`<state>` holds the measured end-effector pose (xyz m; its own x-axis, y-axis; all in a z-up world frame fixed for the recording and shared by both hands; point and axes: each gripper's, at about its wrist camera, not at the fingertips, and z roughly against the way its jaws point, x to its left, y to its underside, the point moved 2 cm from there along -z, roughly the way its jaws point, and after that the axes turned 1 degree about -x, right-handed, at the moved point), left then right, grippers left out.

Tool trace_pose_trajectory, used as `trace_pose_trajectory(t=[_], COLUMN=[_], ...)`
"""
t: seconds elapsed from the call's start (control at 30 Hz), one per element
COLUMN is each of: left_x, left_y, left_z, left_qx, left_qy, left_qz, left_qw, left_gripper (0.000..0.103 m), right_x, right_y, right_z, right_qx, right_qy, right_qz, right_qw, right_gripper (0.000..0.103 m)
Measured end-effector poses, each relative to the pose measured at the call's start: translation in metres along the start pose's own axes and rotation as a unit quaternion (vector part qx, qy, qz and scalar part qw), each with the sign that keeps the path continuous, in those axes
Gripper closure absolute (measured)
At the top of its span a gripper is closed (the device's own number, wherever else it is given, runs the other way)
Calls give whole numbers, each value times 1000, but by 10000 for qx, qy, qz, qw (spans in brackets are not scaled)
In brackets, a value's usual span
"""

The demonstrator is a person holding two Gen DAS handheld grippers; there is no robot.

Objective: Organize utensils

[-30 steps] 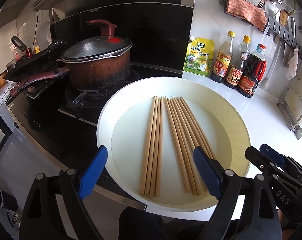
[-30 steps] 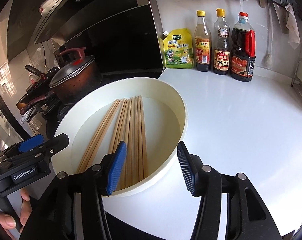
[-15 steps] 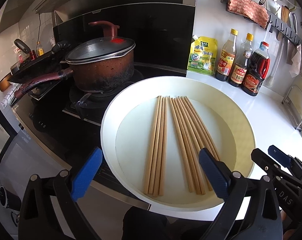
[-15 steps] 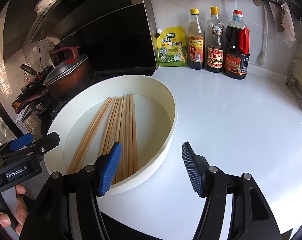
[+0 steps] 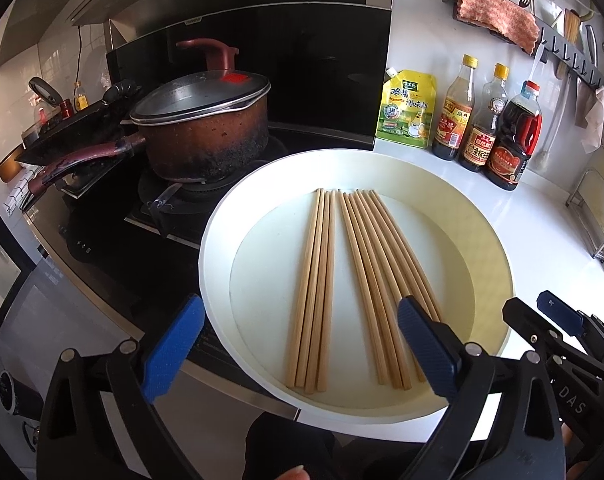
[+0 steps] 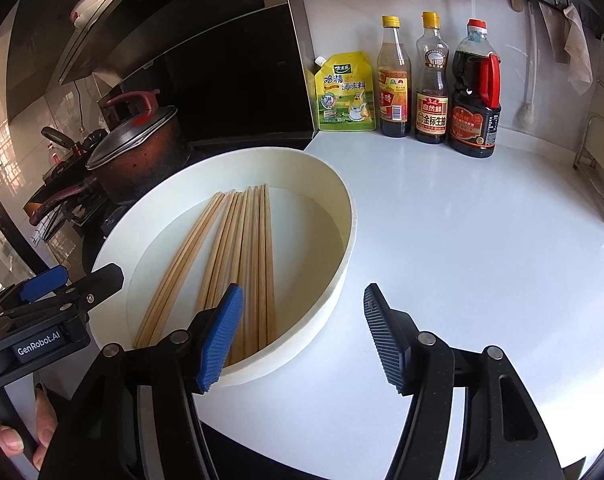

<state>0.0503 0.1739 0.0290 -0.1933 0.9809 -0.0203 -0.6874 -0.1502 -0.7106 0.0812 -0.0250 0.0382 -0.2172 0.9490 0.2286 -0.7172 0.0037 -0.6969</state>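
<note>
A white round basin (image 5: 214, 240) straddles the edge between counter and stove. Inside lie several wooden chopsticks in two bundles, a left bundle (image 5: 313, 288) and a wider right bundle (image 5: 381, 280). My left gripper (image 5: 300, 344) hovers over the basin's near rim, open wide, with nothing held. In the right wrist view the chopsticks (image 6: 238, 256) fan out in the basin (image 6: 325, 312). My right gripper (image 6: 302, 336) is open; its left finger hangs over the basin's near rim, its right finger over the counter. Each gripper shows at the edge of the other's view.
A scorched lidded pot (image 5: 202, 132) and a dark pan (image 5: 74, 132) sit on the black stove (image 5: 102, 220) to the left. A yellow seasoning pouch (image 6: 343, 92) and three sauce bottles (image 6: 431, 92) line the back wall. The white counter (image 6: 481, 260) stretches right to a wire rack (image 6: 597, 168).
Both grippers' jaws have spread a little wider. The basin and chopsticks have not moved.
</note>
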Motion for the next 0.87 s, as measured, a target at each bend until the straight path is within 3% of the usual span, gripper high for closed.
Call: trace_pose_trajectory(t=[0.87], left_x=[-1], left_y=[2], left_z=[-3], left_qx=[86], left_qy=[41], left_qz=[23], left_qw=[10000], left_gripper=[8], right_x=[2], right_y=[1], right_z=[2], right_qx=[-25], right_qy=[-9], right_qz=[-14], right_qw=[10000], right_gripper=[43])
